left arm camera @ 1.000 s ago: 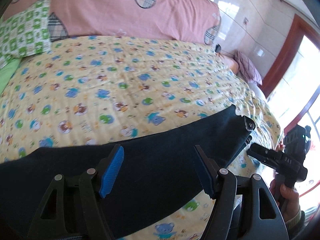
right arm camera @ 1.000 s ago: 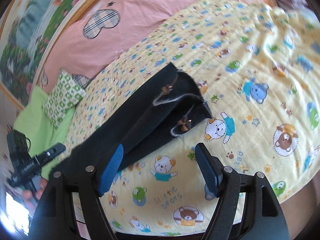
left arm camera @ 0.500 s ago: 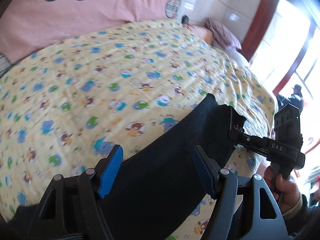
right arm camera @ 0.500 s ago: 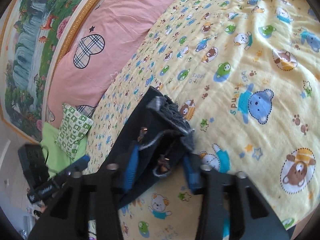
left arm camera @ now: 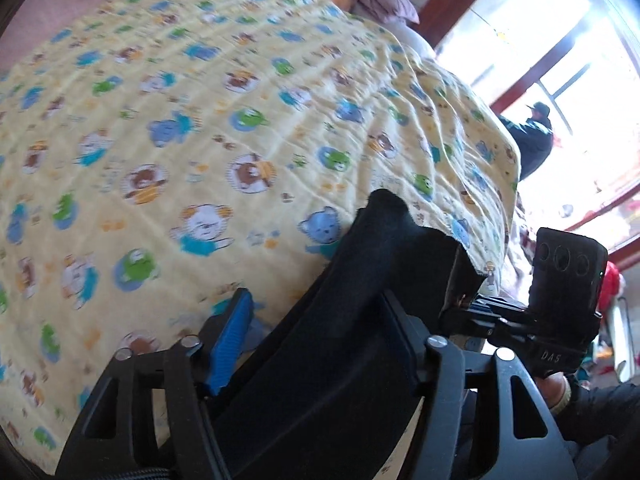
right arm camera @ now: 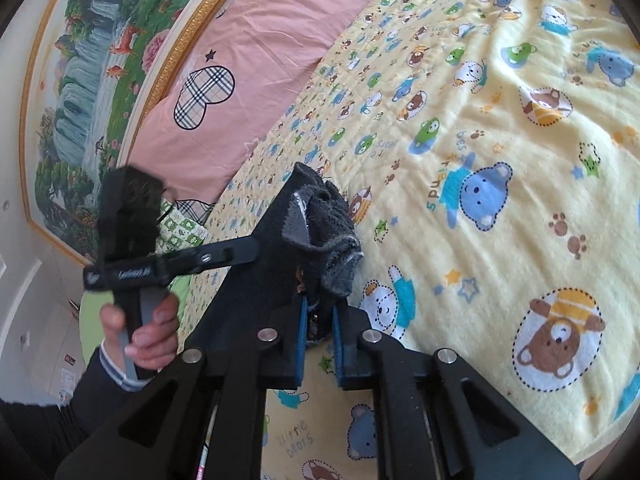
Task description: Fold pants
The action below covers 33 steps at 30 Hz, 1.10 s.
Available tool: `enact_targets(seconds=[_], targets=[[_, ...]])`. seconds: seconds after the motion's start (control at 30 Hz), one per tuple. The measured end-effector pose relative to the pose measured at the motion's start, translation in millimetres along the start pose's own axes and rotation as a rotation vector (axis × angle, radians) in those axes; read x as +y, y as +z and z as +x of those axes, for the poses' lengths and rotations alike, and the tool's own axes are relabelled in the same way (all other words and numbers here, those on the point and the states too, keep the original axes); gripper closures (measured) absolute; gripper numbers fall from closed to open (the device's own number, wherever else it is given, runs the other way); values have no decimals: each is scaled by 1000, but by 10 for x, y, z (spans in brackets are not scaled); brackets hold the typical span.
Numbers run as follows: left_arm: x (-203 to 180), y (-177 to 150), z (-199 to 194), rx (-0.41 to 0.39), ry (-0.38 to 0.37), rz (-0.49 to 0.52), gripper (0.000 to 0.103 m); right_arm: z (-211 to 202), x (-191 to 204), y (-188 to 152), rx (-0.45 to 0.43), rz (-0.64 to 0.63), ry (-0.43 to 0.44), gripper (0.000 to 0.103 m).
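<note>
Dark navy pants point(left arm camera: 360, 320) hang lifted above a yellow bear-print bedspread point(left arm camera: 200, 140). In the left wrist view my left gripper point(left arm camera: 316, 344) stands open, and the pants' fabric drapes between and over its fingers. The right gripper's body point(left arm camera: 560, 320) holds the waistband end beside it. In the right wrist view my right gripper point(right arm camera: 319, 340) is shut on the bunched waistband point(right arm camera: 320, 224) of the pants. The left gripper point(right arm camera: 200, 260), held in a hand, shows at the left next to the pants.
A pink pillow with plaid hearts point(right arm camera: 260, 60) lies at the head of the bed under a framed landscape painting point(right arm camera: 92, 80). A green patterned cushion point(right arm camera: 180, 232) peeks behind the left gripper. A bright window with a red frame point(left arm camera: 560, 60) is at the right.
My right gripper has closed on the waistband and lifted it off the bedspread. My left gripper swung right toward the waistband end, and the two grippers now sit close together.
</note>
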State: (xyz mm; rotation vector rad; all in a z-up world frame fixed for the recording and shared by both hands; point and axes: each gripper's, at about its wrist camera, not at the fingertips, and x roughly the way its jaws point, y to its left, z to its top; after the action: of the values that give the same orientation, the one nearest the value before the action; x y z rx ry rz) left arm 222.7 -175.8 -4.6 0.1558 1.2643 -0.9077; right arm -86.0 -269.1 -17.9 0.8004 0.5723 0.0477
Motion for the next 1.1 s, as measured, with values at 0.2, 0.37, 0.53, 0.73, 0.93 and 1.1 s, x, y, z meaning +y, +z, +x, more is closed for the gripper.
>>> enact_targets(seconds=[0.2,0.37,0.53,0.73,0.93,1.1], targets=[[-76,167,194,61,-92,32,56,-3,6,8,8,-19,14,91],[-129,209,172,32,-110,52,87,-17,7,11,9,-23,24,91],[-205,117,-58,-47,-98,78,91,-45,89,28,3,-36,44,91],[-188,-36,-483,-154,-137,61,92,-109,346,77,-13,-91,117,91],[-183,-297,-924,-256,-137,60,92,-93,719,114,7,-176,229,91],[-79,-586,-1251,-324,-111,33,92,15,1039,65,50,-245,313,91]])
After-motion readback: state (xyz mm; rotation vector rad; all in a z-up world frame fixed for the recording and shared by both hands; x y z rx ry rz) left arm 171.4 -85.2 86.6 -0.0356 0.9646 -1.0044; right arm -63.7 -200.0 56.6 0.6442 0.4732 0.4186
